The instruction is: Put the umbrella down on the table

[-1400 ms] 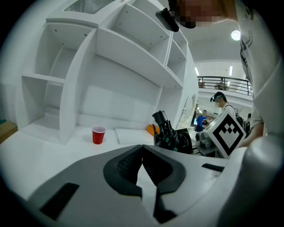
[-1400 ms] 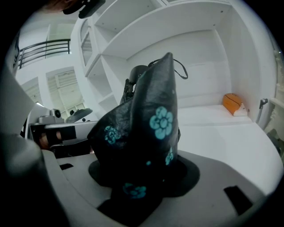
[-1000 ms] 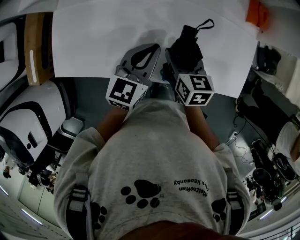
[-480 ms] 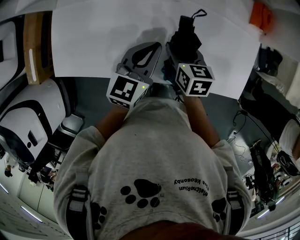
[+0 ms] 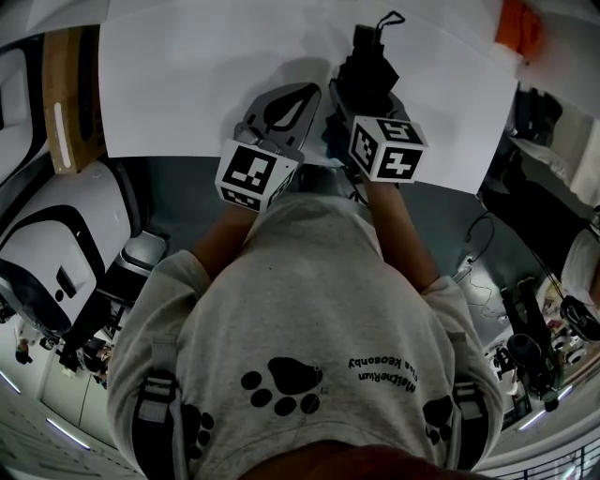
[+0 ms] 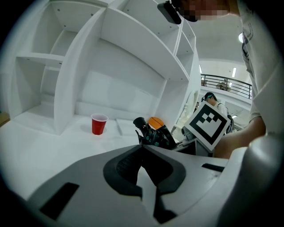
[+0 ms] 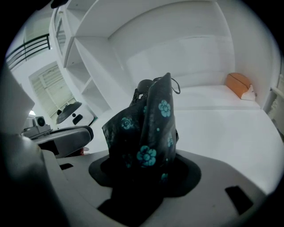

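The umbrella (image 7: 148, 133) is folded, dark fabric with small turquoise flowers. I have it in my right gripper (image 7: 146, 177), whose jaws stand wide and are clamped on the bundle's lower part. The fabric fills the gap between them and rises out in front of the gripper. From the head view the umbrella (image 5: 367, 70) runs straight ahead of the right gripper (image 5: 361, 94) over the white tabletop (image 5: 187, 84), with its strap loop (image 5: 386, 19) at the far end. I cannot tell whether it touches the tabletop or hangs just above it.

My left gripper (image 6: 142, 168) sits just beside the right one, on its left, and is empty. Its jaws are drawn together, tips meeting, with only the hollow between the fingers showing. In the head view the left gripper (image 5: 281, 112) points forward over the near edge of the tabletop. From the left gripper view the umbrella (image 6: 155, 135) lies ahead and a little to the right of that gripper.

Further out, a red cup (image 6: 99, 123) stands upright on the tabletop, ahead of the left gripper and off to its left, well apart from the umbrella. An orange object (image 7: 239, 85) lies far ahead of the right gripper, to its right. White shelves (image 6: 111, 53) rise behind the tabletop, beyond both grippers.
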